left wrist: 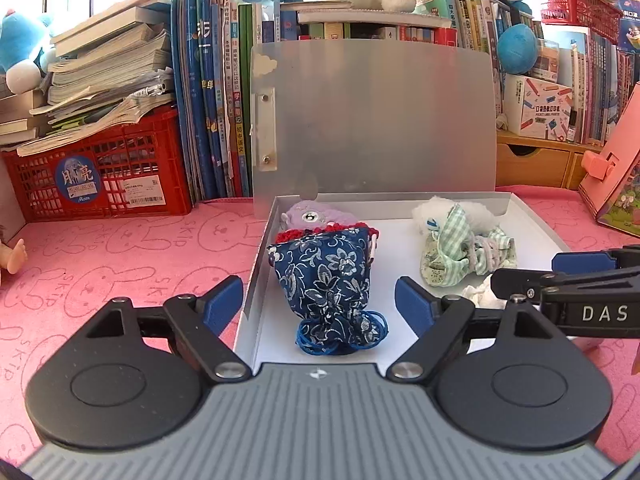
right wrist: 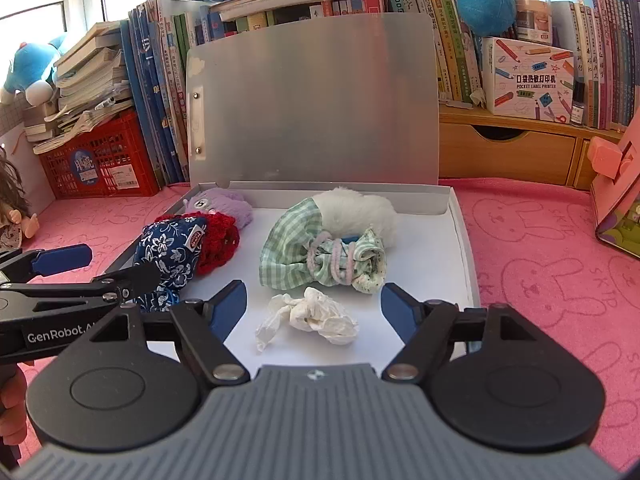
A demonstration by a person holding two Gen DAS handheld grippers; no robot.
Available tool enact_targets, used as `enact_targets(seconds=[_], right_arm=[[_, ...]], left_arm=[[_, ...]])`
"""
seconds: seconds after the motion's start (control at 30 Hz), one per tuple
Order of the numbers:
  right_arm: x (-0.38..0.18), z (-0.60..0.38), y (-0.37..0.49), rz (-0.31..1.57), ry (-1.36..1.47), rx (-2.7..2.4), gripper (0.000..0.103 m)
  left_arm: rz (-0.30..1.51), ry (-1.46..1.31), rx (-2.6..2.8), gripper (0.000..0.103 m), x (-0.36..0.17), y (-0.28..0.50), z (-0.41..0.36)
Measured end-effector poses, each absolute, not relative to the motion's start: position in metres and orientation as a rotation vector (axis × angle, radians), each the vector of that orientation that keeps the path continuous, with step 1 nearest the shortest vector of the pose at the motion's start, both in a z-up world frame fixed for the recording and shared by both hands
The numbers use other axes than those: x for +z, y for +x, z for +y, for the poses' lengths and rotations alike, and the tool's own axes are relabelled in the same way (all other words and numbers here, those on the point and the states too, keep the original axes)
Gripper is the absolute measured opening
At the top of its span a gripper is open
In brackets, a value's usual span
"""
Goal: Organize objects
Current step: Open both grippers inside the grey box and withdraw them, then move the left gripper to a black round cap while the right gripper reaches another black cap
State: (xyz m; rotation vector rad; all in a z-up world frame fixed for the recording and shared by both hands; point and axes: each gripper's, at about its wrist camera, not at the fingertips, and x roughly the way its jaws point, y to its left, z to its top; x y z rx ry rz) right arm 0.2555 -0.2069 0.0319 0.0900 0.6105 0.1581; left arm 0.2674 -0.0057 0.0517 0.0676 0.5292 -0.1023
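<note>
An open flat box [left wrist: 260,256] [right wrist: 464,248] lies on the pink cloth, its lid [left wrist: 380,120] standing upright. On its left side a blue floral pouch [left wrist: 324,276] [right wrist: 168,252] rests against a red crochet piece [right wrist: 220,240] and a purple plush [right wrist: 220,204]. To the right lie a green checked bundle [left wrist: 452,256] [right wrist: 296,248] tied with pink cord, a white plush [right wrist: 360,212] and a crumpled tissue [right wrist: 312,316]. My left gripper [left wrist: 318,300] is open astride the pouch, pads apart from it. My right gripper [right wrist: 314,304] is open either side of the tissue, not touching it.
A red crate [left wrist: 100,176] under stacked papers and a row of books stand behind the box. A wooden drawer shelf [right wrist: 508,152] is at the back right, a pink box [left wrist: 616,184] at the far right, a doll [right wrist: 12,208] at the left edge.
</note>
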Motion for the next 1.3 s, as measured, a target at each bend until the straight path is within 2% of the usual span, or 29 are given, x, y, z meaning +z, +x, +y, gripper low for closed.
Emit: enact_targets(seconds=[0.6, 1.07, 1.3], right_arm=[[0.056, -0.219, 0.121, 0.501, 0.017, 0.251, 0.089], [0.022, -0.233, 0.027, 0.490, 0.084, 0.184, 0.092], [0.007, -0.220, -0.011, 0.505, -0.003, 0.178, 0.092]], left_arm=[[0.479, 0.029, -0.213, 0.088, 0.076, 0.122, 0.000], [0.512, 0.051, -0.187, 0.088, 0.031, 0.053, 0.014], [0.503, 0.060, -0.181, 0.088, 0.016, 0.031, 0.016]])
